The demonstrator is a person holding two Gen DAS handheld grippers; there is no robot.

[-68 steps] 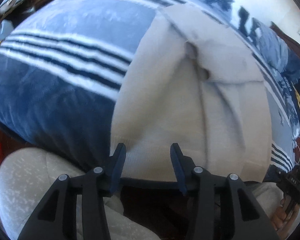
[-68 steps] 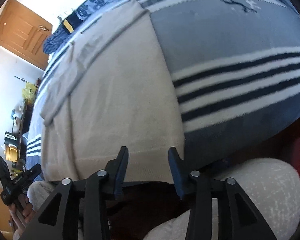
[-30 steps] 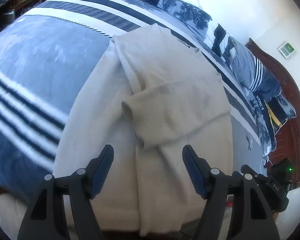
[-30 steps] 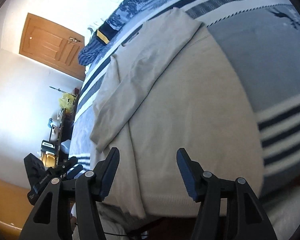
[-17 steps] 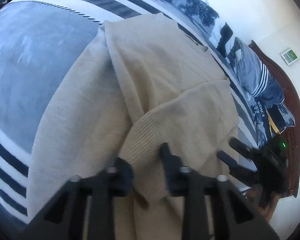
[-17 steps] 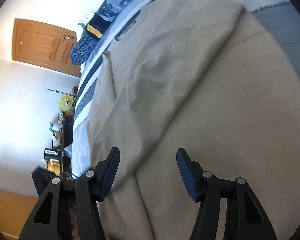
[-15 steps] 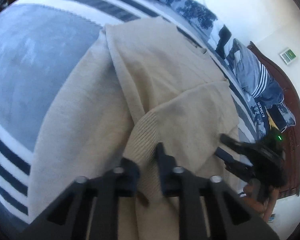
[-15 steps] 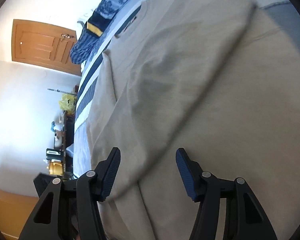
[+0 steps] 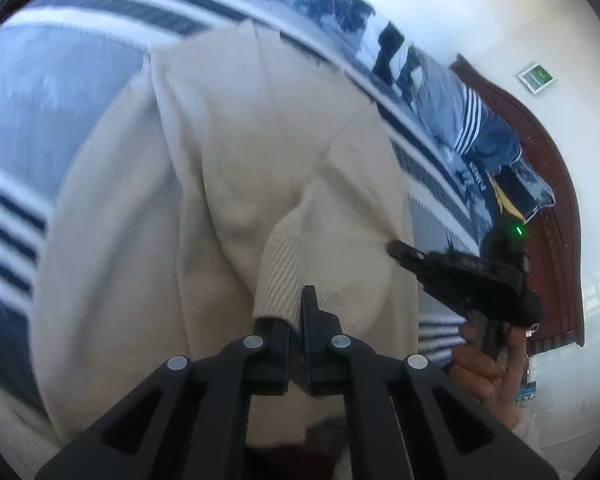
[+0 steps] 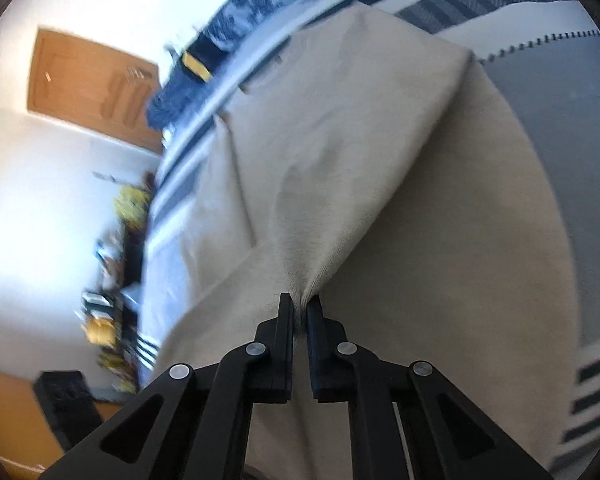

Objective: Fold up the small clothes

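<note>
Both jaws having just been closing, the left gripper (image 9: pixel 296 312) is clamping the sweater's (image 9: pixel 236 168) ribbed cuff (image 9: pixel 278 276) and the right gripper (image 10: pixel 299 312) a sleeve fold (image 10: pixel 332 216), so both should be lifting together, keeping the fabric taut.

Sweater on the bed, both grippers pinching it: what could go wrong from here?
1. The left gripper, jaws just closed, pinches only the ribbed cuff; a pull could slip it free.
2. The right gripper, also just closed, holds a bunched ridge of the sweater, so lifting may drag lower layers and crease the fold.
3. The grippers sit close together, so they could collide.
</note>
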